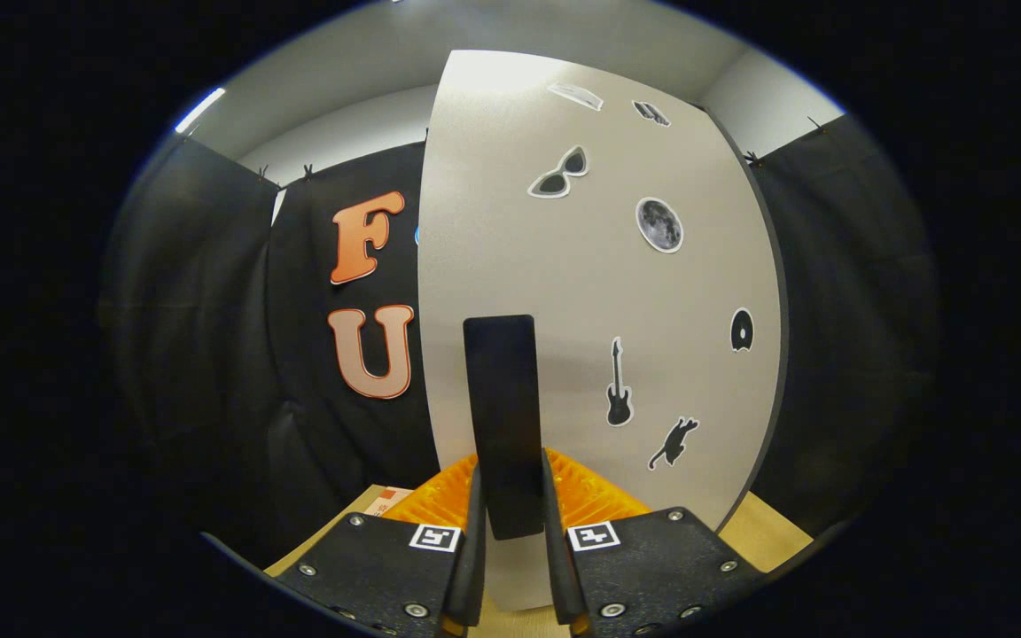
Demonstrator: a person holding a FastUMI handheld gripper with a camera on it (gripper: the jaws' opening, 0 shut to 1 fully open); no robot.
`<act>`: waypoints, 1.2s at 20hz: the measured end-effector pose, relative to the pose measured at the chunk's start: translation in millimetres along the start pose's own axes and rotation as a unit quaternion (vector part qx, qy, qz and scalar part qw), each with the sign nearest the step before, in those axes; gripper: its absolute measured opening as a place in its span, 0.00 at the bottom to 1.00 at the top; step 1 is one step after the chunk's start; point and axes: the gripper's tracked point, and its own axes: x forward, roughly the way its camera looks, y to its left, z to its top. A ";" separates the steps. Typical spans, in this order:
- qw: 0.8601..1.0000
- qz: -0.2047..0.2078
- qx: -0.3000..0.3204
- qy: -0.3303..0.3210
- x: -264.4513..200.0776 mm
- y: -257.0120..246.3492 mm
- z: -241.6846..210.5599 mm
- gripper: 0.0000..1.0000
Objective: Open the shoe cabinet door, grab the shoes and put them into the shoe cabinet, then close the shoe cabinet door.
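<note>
Now gripper pinched tight on dark handle of cabinet door; both fingers pressing it.

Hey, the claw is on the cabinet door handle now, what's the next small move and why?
Probably pull the handle gently toward you along the door's swing. The claw looks shut on that dark upright handle, both fingers flanking it, and the pale door with stickers stands right ahead, so the grip seems ready.

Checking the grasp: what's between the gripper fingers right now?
The cabinet door's black handle stands upright between the fingers of the gripper, which press on it from both sides, per gripper view.
</note>
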 end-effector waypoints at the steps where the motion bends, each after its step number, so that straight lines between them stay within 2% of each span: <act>1: 1.000 -0.001 0.001 0.000 -2.4 -0.7 -0.1 0.30; 15: 1.000 -0.015 0.008 0.004 -43.8 -30.3 0.2 0.30; 24: 0.998 -0.064 0.007 0.002 -68.2 -64.2 0.1 0.30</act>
